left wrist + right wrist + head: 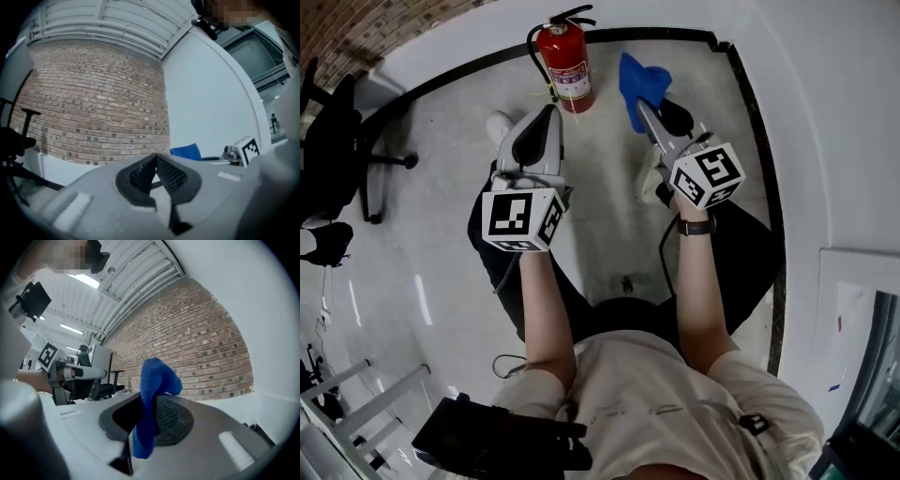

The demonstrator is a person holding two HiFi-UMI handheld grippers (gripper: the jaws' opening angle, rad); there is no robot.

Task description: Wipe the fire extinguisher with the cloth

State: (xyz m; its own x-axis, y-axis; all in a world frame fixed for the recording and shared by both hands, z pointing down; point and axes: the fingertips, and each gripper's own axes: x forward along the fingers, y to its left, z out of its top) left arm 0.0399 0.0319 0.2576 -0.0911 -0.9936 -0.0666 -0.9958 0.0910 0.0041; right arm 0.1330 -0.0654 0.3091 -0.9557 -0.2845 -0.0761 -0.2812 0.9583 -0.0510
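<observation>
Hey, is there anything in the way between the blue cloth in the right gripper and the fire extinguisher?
Nothing visible. In the head view only bare floor lies between the cloth, clamped in the right gripper, and the fire extinguisher.

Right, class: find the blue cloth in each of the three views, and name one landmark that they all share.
Head view: blue cloth top centre, right of the fire extinguisher.
Left gripper view: small blue patch just right of centre.
Right gripper view: centre, clamped in the right tongs.
Shared landmark: brick wall.
</observation>
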